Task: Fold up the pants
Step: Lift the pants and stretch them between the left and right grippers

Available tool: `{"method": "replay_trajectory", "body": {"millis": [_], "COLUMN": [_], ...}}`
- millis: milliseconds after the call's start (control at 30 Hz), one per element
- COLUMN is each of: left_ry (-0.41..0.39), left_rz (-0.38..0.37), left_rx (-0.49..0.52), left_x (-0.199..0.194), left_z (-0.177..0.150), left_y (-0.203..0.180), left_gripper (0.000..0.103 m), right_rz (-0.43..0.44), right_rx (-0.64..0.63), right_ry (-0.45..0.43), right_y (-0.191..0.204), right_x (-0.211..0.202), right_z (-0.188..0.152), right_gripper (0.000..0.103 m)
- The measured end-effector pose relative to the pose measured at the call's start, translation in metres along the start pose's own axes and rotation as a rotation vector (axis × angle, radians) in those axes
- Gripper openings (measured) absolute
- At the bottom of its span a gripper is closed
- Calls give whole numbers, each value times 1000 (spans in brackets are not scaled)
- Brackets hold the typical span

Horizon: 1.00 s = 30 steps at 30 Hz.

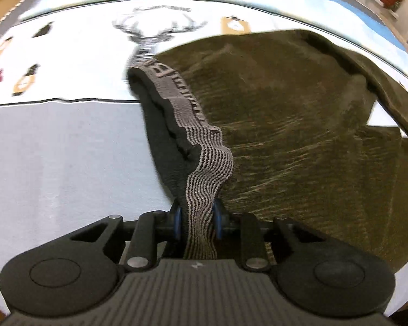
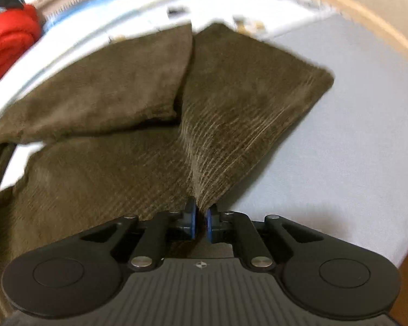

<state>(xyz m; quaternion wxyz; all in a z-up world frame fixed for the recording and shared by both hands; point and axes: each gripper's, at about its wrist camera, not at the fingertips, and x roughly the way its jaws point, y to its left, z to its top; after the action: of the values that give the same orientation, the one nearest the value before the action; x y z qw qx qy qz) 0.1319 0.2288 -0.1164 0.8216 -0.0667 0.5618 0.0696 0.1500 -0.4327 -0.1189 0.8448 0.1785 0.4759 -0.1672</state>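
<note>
1. The pants [image 1: 299, 125] are olive-brown corduroy and lie spread on a bed sheet [image 1: 54, 163] that is pale grey-blue near the cameras and printed farther off.
2. The left gripper [image 1: 195, 222] points steeply down. Its blue pads [image 1: 177, 221] are pressed against the striped grey-and-black elastic waistband [image 1: 204, 163] from either side, so the jaws stand narrowly apart with the band clamped between them.
3. From that grip the waistband rises away from the camera, twisted and standing on edge, with dark lettering on its far part. The dark inner lining shows to its left, and the corduroy spreads out to its right.
4. On the printed part of the sheet, a deer-head drawing [image 1: 155, 31] sits just beyond the far end of the waistband.
5. The right gripper [image 2: 201, 224] also points steeply down. Its blue pads [image 2: 192, 222] are almost together and pinch a gathered fold of corduroy; ridges of fabric fan upward from the pinch.
6. In the right wrist view, the two pant legs [image 2: 117, 87] lie side by side, with a narrow dark gap between them, their ends reaching the printed part of the sheet.
7. A red garment [image 2: 8, 43] lies at the far left edge of the bed, well apart from the pants.
8. Both views are blurred toward the far edge.
</note>
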Motion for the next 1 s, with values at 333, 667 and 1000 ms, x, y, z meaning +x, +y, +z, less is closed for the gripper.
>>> {"method": "replay_trajectory", "body": {"millis": [333,667,1000], "left_ry": [85,154,176], "left_rz": [9,-8,-3], "left_rx": [-89,-98,-22], "left_x": [-6,12,22], "left_z": [-11,-15,-16], "left_y": [23,35,22], "left_gripper": [44,65,52], "right_rz": [191,162,102], "right_rx": [-4,423,546], "right_ry": [148,-35,-122], "right_y": [-31,-116,-138], "right_x": [-20,-23,0], "right_z": [-3,26,46], "right_gripper": [30,45,10]}}
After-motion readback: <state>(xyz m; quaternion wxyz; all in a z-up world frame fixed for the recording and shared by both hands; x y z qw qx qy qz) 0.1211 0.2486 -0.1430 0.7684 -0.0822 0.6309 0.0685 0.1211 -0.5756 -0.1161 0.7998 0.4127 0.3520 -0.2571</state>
